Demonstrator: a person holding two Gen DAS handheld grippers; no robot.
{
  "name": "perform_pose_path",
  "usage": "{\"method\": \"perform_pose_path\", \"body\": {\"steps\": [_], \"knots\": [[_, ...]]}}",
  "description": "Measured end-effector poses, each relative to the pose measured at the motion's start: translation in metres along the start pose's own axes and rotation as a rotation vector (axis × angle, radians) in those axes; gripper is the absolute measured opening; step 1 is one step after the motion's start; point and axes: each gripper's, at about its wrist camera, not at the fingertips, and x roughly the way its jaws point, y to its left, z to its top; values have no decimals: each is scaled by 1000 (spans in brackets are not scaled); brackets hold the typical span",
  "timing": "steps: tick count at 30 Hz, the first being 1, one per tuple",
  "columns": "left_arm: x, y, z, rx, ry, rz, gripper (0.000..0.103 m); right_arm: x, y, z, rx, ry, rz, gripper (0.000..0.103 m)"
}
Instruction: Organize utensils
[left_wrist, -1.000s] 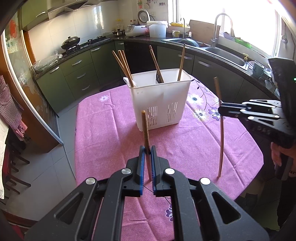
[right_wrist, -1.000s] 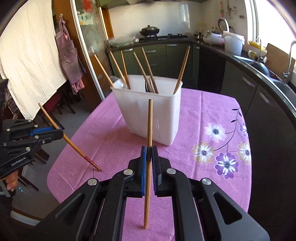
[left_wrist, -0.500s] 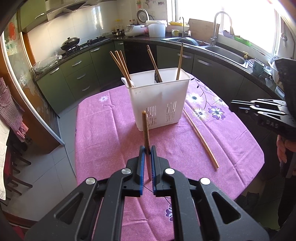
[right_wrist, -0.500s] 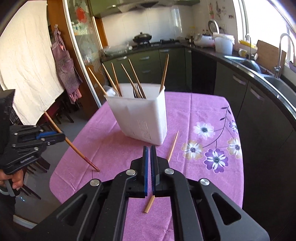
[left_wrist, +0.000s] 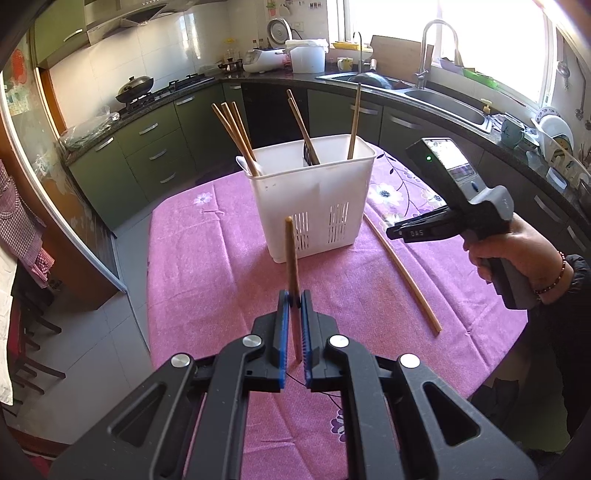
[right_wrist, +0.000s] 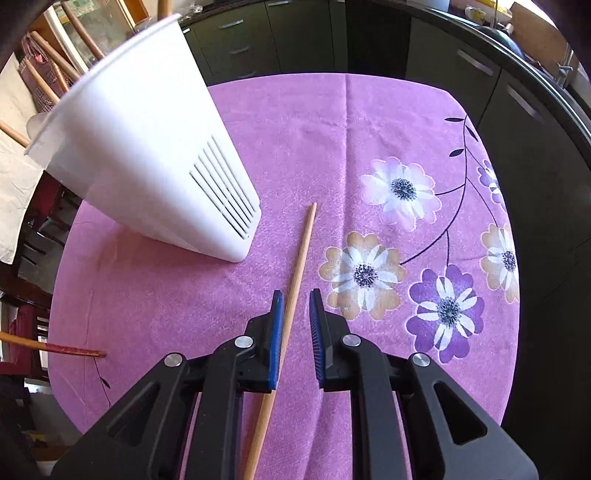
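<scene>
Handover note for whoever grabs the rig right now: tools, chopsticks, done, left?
Left tool: shut on one chopstick, held upright in front of the white utensil basket.
Right tool: jaws opening, pads not pressing; a loose chopstick lies flat on the pink tablecloth between them, beside the basket.
Done: several chopsticks stand in the basket.
Left: pick up the loose one, then drop both in.

Green cabinets (left_wrist: 155, 147), bright window (left_wrist: 491, 40), grey tiled floor (left_wrist: 92, 339).

Pink flowered tablecloth (right_wrist: 295, 122), white holder (left_wrist: 310, 206), seemingly tan chopstick (right_wrist: 295, 273).
</scene>
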Motion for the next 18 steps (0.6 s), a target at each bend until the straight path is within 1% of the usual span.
{"method": "perform_pose_path", "body": {"steps": [4, 8, 11, 12, 13, 14, 18], "knots": [[1, 2, 1, 0, 0, -5, 6, 15, 3, 6, 14, 33, -7, 15], [1, 3, 0, 2, -1, -7, 6, 25, 8, 7, 18, 54, -34, 14], [1, 2, 0, 3, -1, -6, 6, 28, 12, 9, 15, 51, -58, 14], [1, 2, 0, 2, -2, -6, 6, 28, 13, 8, 12, 49, -68, 10], [1, 2, 0, 1, -2, -7, 6, 29, 15, 8, 4, 44, -86, 9], [1, 2, 0, 2, -2, -7, 6, 29, 16, 8, -2, 38, -89, 8], [1, 2, 0, 4, -1, -7, 6, 21, 12, 4, 22, 20, -53, 7]]}}
